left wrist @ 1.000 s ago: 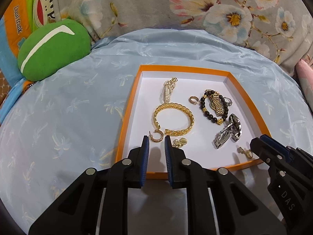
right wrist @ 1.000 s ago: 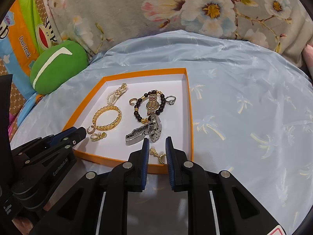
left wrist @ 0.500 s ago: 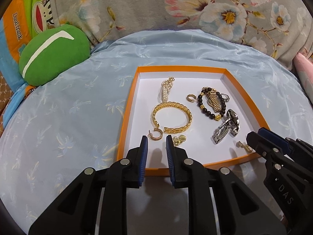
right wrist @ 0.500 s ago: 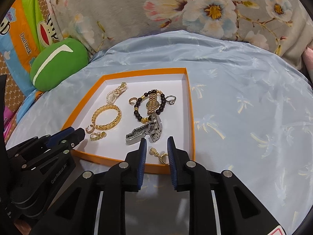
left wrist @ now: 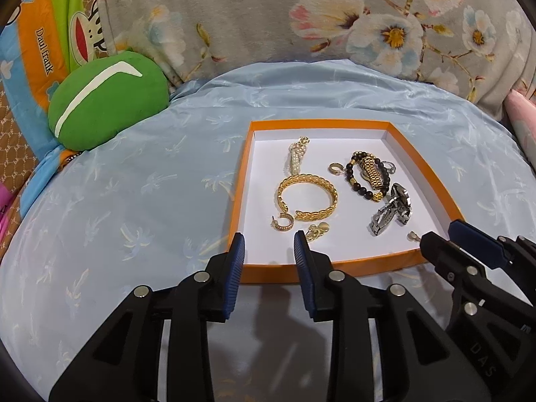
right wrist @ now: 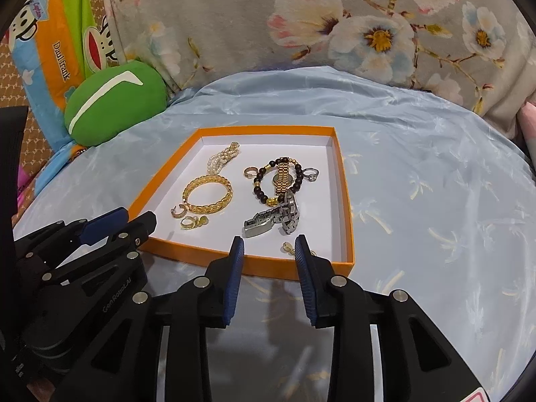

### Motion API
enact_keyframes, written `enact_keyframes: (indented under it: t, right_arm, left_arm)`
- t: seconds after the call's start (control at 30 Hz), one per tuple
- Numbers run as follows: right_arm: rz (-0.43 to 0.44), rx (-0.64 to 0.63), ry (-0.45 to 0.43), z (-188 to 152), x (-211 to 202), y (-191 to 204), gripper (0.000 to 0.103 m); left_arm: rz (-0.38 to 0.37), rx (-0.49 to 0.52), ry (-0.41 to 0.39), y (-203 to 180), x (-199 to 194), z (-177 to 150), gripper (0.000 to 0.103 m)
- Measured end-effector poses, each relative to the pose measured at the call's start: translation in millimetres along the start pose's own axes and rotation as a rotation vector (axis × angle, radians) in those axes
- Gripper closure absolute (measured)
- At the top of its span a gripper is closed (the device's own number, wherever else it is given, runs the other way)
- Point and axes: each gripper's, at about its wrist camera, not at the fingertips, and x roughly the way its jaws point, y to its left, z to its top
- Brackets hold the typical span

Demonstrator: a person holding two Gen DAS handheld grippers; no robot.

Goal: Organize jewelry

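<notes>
Here, both ribbed blue fingers [left wrist: 237,251] are opening, empty, above the orange tray [left wrist: 321,269] holding a braided gold bangle [left wrist: 306,197].

A home bedroom, pale blue palm-print bedsheet [left wrist: 140,201] over a bed, floral blanket [left wrist: 301,16] at the far side, green cushion [left wrist: 107,100] and cartoon-monkey pillow [left wrist: 43,40] far left

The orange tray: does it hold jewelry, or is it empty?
It holds jewelry: inside the orange tray lie a gold bangle, a silver watch and more.
</notes>
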Motion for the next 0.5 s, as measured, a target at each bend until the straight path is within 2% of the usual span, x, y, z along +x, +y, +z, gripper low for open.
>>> enact_keyframes:
  t: [0.5]
  right_arm:
    - [-0.004, 0.013, 0.001, -2.1, 1.1, -2.5, 0.071]
  left_arm:
    - [0.005, 0.006, -0.006, -1.4, -2.3, -1.2, 0.074]
